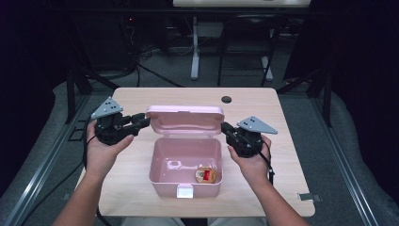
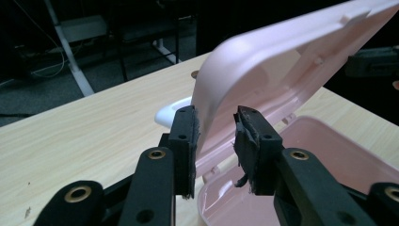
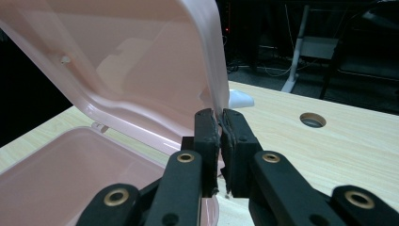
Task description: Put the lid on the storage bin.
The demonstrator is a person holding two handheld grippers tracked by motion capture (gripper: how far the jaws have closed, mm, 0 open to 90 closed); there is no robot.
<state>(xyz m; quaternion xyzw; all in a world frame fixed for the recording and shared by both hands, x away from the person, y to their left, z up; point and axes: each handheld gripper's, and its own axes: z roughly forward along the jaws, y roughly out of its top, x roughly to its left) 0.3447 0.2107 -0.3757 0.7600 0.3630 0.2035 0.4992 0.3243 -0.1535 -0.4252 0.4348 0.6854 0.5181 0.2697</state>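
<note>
between both hand-held grippers, left [image 1: 141,123] and right [image 1: 225,128], stands the pink lid [image 1: 185,117].

The high view looks down from above; both gripper views, close at opposite ends, share the pink lid [image 1: 184,118].

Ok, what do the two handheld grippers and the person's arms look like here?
Both the left gripper and the right gripper are black, each topped by a grey three-cornered plate dotted with small holes. The jaws are flat black links with brass-ringed pivots and worn dark pads. A black cable trails from each. The forearms are bare, with no sleeves visible.
</note>
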